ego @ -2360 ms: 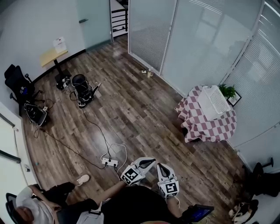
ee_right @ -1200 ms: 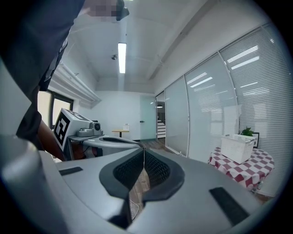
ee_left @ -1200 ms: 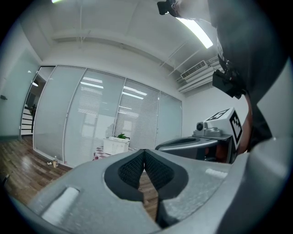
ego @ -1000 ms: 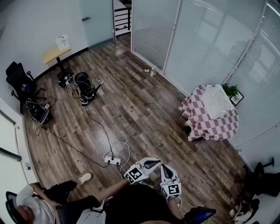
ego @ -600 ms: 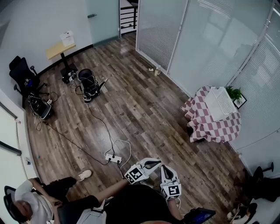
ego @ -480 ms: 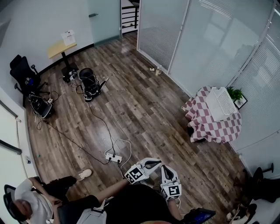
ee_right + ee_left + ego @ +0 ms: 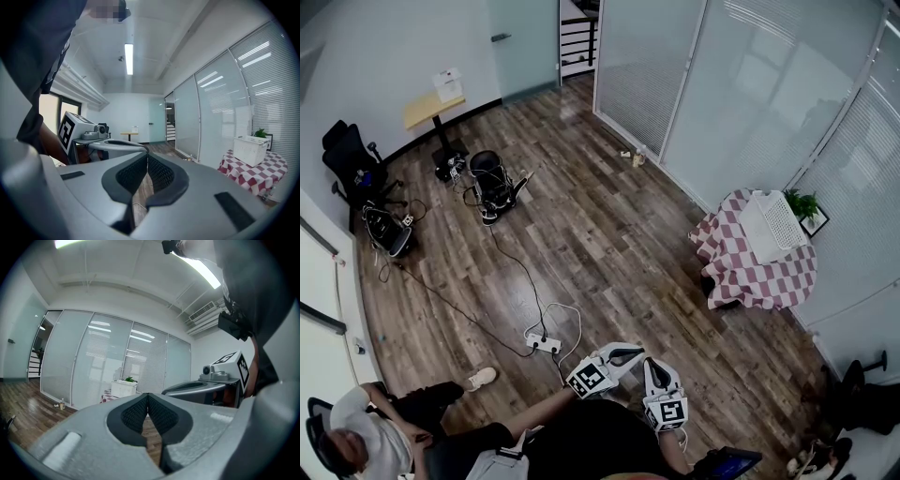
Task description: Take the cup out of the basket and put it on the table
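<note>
A white basket [image 7: 773, 223] stands on a small table with a red-and-white checked cloth [image 7: 755, 272] at the far right of the room. The basket also shows in the left gripper view [image 7: 123, 388] and the right gripper view [image 7: 252, 149]. No cup shows in any view. In the head view both grippers are held low, close to the person's body and far from the table. My left gripper [image 7: 630, 351] is shut, with its pads [image 7: 136, 412] meeting and nothing between them. My right gripper [image 7: 650, 362] is shut and empty as well [image 7: 147, 157].
A power strip with cables [image 7: 539, 343] lies on the wooden floor just ahead. A seated person [image 7: 370, 441] is at the lower left. Black chairs [image 7: 347, 164], a small yellow table [image 7: 431, 108] and glass partition walls [image 7: 722, 94] line the room. A potted plant [image 7: 803, 202] stands beside the basket.
The head view has drifted a little, so the room sits slightly further right and lower in the picture. Both grippers keep their place side by side.
</note>
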Motion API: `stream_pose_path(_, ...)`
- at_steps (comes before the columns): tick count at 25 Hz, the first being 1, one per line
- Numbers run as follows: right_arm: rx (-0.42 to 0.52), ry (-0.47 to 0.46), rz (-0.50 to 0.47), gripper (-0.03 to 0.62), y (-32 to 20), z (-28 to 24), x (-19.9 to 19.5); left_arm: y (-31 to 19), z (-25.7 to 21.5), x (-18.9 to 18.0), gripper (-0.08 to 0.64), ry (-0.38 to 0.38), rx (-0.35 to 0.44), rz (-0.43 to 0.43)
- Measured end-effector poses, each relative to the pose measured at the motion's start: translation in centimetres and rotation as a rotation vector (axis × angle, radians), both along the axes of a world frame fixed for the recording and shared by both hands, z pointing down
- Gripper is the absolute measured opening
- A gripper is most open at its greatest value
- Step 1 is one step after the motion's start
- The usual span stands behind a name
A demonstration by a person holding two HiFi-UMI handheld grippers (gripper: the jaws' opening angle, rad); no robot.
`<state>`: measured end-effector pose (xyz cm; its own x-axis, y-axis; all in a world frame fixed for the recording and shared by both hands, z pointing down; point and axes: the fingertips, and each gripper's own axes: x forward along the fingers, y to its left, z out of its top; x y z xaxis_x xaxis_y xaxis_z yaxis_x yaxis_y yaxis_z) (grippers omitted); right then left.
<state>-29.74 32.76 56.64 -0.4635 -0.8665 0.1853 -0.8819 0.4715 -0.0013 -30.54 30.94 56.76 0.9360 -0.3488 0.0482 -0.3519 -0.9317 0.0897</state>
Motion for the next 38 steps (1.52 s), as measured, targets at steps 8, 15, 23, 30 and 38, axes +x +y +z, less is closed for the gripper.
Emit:
stream_pose_path(8, 0.003, -0.004, 0.017, 0.012, 0.1, -0.1, 0.3, 0.1, 0.1, 0.2, 0.006, -0.01, 0.001, 0.015)
stream_pose_path(15, -0.002, -0.009, 0.025, 0.012, 0.2, 0.0, 0.6, 0.2, 0.3, 0.7, 0.006, -0.011, -0.002, 0.031)
stream_pose_path(23, -0.007, -0.017, 0.029, 0.012, 0.6, 0.1, 1.0, 0.8, 0.5, 1.1, 0.006, -0.017, -0.008, 0.041)
stream_pose_path(30, -0.008, -0.027, 0.033, 0.012, 1.2, 0.4, 0.7, 1.4, 0.8, 0.7, 0.006, -0.026, -0.013, 0.044)
stream_pose_path(38, -0.014, -0.037, 0.064, 0.012, 1.7, 0.8, 1.8, 2.0, 1.1, 1.6, 0.006, -0.032, -0.013, 0.074)
